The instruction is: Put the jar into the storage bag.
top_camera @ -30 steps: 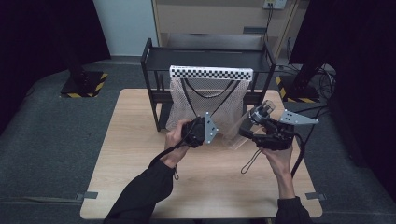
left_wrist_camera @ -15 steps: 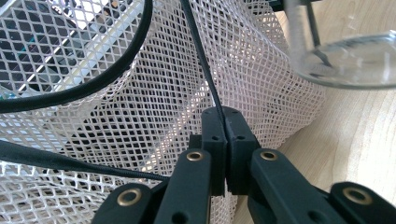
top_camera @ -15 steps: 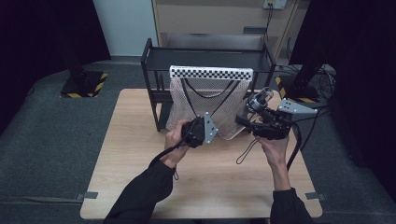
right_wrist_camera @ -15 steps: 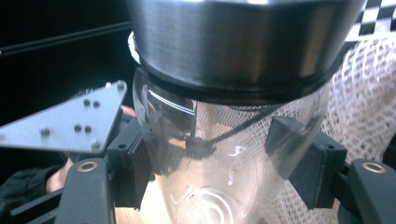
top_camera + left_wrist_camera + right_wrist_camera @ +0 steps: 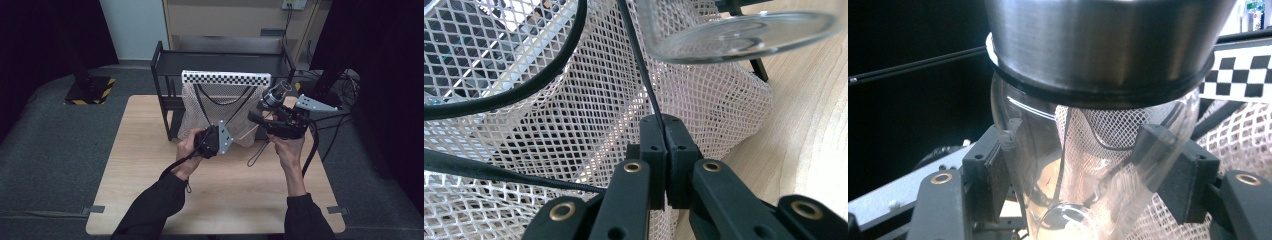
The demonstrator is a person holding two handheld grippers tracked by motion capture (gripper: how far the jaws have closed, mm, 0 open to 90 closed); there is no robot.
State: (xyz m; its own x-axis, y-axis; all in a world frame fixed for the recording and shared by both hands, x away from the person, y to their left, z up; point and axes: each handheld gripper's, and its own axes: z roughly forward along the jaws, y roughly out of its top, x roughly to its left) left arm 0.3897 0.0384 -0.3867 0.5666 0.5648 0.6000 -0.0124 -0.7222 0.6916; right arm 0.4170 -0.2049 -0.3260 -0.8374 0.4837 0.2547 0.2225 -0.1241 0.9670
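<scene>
No legible text, brand name, label or number appears in any of the three views. The only printed markings are patterns. A black-and-white chequered strip (image 5: 226, 78) runs along the top edge of the mesh bag (image 5: 210, 107) at the far side of the worktop (image 5: 150, 165); the right gripper view shows the same chequers at its right edge. Yellow-and-black hazard stripes (image 5: 95, 100) mark the near edge of a stand base on the floor, far left. Neither pattern carries any characters.
</scene>
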